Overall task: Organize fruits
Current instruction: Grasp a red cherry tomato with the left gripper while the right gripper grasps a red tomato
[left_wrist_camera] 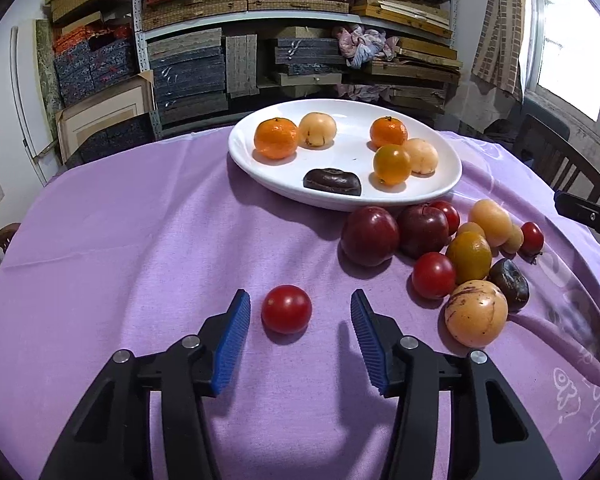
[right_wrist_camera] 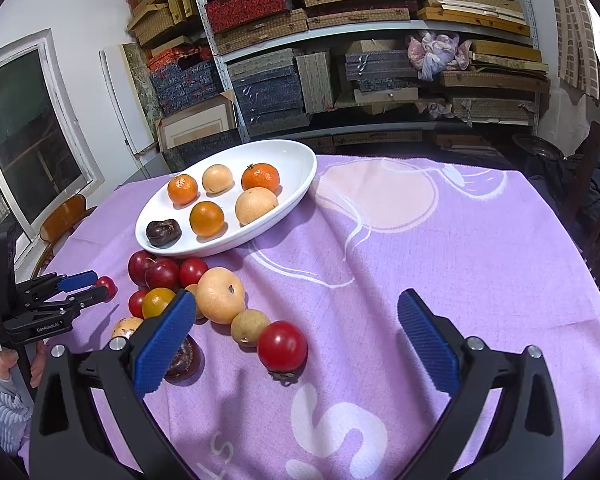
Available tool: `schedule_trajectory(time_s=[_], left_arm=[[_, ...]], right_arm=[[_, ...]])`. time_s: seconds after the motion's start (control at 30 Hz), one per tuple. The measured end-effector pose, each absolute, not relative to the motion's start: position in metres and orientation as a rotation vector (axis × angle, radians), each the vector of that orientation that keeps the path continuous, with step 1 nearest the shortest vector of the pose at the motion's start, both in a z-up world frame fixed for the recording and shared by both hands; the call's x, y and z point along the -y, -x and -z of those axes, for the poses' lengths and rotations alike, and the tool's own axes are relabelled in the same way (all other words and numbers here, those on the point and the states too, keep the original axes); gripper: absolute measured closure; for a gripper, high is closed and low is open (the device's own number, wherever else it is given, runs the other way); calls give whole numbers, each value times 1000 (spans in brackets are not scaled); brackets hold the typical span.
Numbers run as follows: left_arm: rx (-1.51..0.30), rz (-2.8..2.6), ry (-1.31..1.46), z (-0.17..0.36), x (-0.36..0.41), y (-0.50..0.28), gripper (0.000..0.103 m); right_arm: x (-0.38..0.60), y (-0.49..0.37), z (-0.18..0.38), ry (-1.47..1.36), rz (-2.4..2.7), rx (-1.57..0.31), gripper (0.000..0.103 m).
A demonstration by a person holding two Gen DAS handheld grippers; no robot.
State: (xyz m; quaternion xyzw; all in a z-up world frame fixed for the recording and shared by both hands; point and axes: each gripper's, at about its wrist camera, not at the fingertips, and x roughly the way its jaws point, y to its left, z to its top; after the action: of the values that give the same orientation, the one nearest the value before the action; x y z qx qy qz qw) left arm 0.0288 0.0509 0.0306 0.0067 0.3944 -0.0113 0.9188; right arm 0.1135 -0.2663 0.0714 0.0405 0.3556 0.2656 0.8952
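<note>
Your left gripper [left_wrist_camera: 300,312] sat low over the lilac tablecloth [left_wrist_camera: 120,240] with its ribbed blue pads [left_wrist_camera: 232,344] parted around a small, glossy red tomato [left_wrist_camera: 286,309]; there was a gap on each side, so the pads were not pressing the fruit. In the right wrist view the same gripper looked nearer to the tomato, though too small there to tell any contact. Your right gripper [right_wrist_camera: 296,344] stood spread wide and held nothing, hovering over the cloth near its front edge, with another red tomato [right_wrist_camera: 282,346] lying between its fingers but touching neither. The white oval plate [left_wrist_camera: 340,196], smooth and glazed, sat toward the table's far edge and carried two dimpled mandarins, two pale round fruits, one smooth orange fruit and a dark wrinkled one. Loose fruit [left_wrist_camera: 452,256] lay heaped on the cloth just in front of the plate: dark red plums, small tomatoes, pale speckled rounds. Only the right wrist view showed your hand [right_wrist_camera: 8,360] on the left gripper's handle and the white printed shapes on the cloth's right side.
</note>
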Motion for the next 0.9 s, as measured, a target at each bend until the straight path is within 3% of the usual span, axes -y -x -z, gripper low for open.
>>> schedule_trajectory(time_s=[0.5, 0.67, 0.73, 0.83, 0.9], left_arm=[[-898, 0, -6, -17, -41, -50, 50], [-910, -24, 8, -17, -46, -53, 32], [-908, -18, 16, -17, -47, -52, 31], [-899, 16, 27, -19, -45, -51, 38], [-895, 33, 13, -19, -39, -50, 43]], right_arm=[[252, -107, -67, 18, -600, -756, 4], [242, -101, -61, 114, -613, -778, 4], [240, -102, -58, 129, -616, -792, 8], [240, -105, -52, 134, -622, -827, 29], [238, -107, -48, 141, -616, -842, 31]])
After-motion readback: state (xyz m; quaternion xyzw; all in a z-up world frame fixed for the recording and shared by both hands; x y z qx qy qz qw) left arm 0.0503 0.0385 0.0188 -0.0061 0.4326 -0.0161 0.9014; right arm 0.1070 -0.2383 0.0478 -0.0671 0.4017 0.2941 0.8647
